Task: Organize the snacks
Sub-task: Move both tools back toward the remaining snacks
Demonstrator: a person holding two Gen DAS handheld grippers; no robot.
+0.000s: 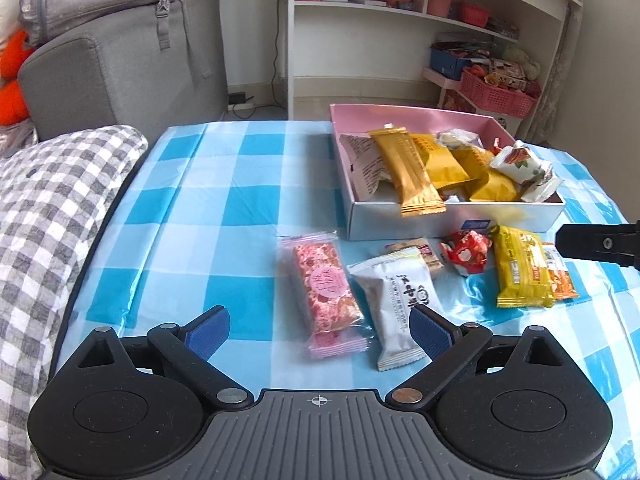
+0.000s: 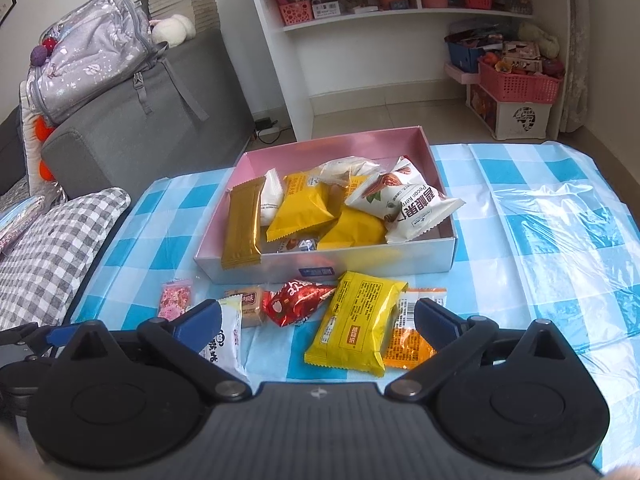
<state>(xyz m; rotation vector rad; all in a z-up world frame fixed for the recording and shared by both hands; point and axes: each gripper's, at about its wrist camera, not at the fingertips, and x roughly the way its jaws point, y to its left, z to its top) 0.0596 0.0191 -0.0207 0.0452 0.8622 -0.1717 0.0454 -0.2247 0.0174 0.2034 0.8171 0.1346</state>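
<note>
Left wrist view: the left gripper [image 1: 320, 330] is spread wide and empty, with the pink snack bar [image 1: 326, 296] straight ahead between its fingers, long axis pointing toward the box [image 1: 452, 216]. The right gripper [image 2: 318, 326], likewise released, is lined up on the yellow packet [image 2: 354, 330] near the table's front edge.

The blue-check table cover [image 2: 560, 216] is thin glossy plastic, wrinkly. Gold bar wrapper [image 2: 243, 224] is shiny foil, the box [image 2: 332, 264] smooth card, the checked cushion [image 1: 48, 216] soft matt cloth.
</note>
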